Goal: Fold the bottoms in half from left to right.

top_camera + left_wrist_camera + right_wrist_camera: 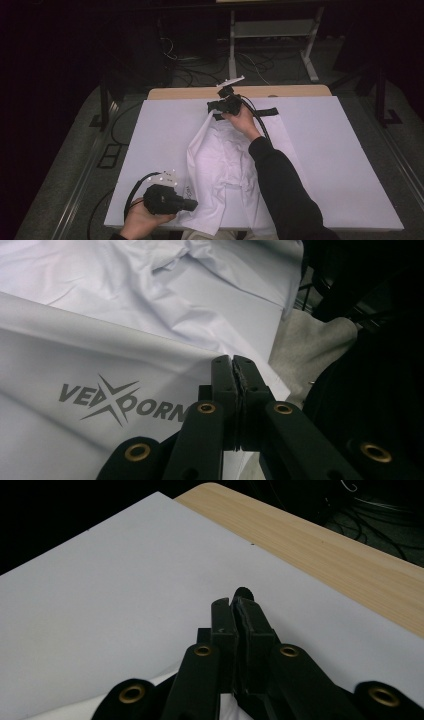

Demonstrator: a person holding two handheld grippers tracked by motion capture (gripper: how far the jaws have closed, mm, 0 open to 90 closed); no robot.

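A white garment [225, 165] lies crumpled on the white table cover, with a grey printed logo [120, 402] near its front left edge. My left gripper [194, 204] is at the near left with its jaws pressed together [233, 360] on the garment's near edge. My right gripper [212, 106] is at the far end of the table. Its jaws [234, 600] are shut on the garment's far edge, and the cloth rises to them in a peak. A black strip [265, 111] runs along the garment's far edge to the right of that gripper.
A white sheet [340, 165] covers most of the table, and bare wood [200, 93] shows along the far edge. Beyond the table are cables and a metal frame [272, 30] on a dark floor. The person's dark sleeve [280, 185] crosses the garment.
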